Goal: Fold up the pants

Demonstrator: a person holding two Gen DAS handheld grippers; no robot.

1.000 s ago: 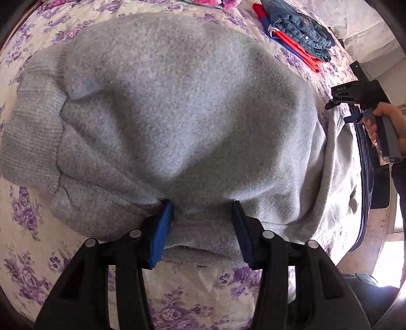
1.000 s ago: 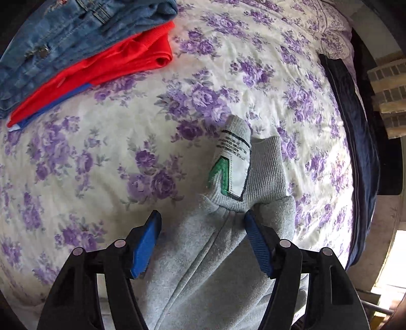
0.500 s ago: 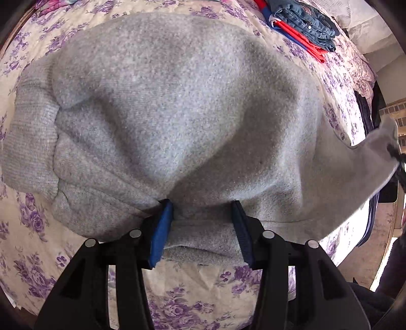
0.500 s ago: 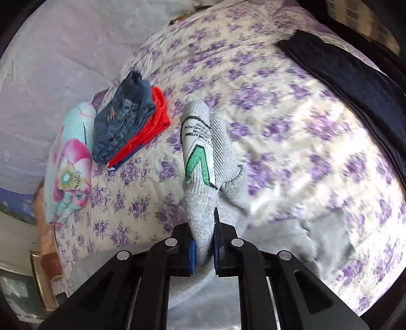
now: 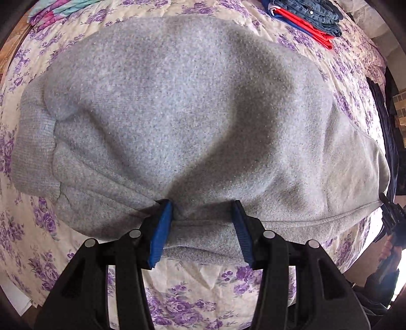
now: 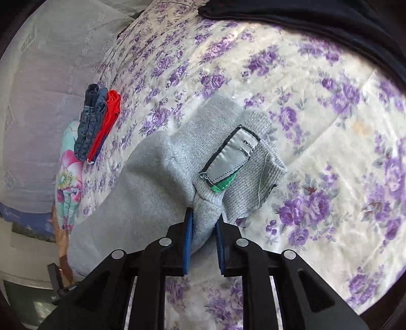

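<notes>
Grey fleece pants (image 5: 192, 121) lie spread over the flowered bed, ribbed cuff at the left. My left gripper (image 5: 201, 215) has its jaws apart around a bunched fold at the near edge, blue pads touching the cloth on both sides. My right gripper (image 6: 204, 228) is shut on the grey pants (image 6: 142, 182) near the ribbed waistband, where a grey sewn label (image 6: 229, 157) with a green tab faces up. The right gripper also shows at the far right of the left wrist view (image 5: 392, 218).
A folded stack of jeans and red cloth (image 5: 307, 17) (image 6: 97, 127) lies at the bed's far side. A pink and teal patterned cloth (image 6: 68, 177) lies beside it. A dark garment (image 6: 304, 22) hangs along the bed edge. The flowered bedspread (image 6: 330, 152) surrounds the pants.
My right gripper closed on the waistband end, lifted it, and has carried it over toward the rest of the pants. My left gripper has stayed at the near fold.
</notes>
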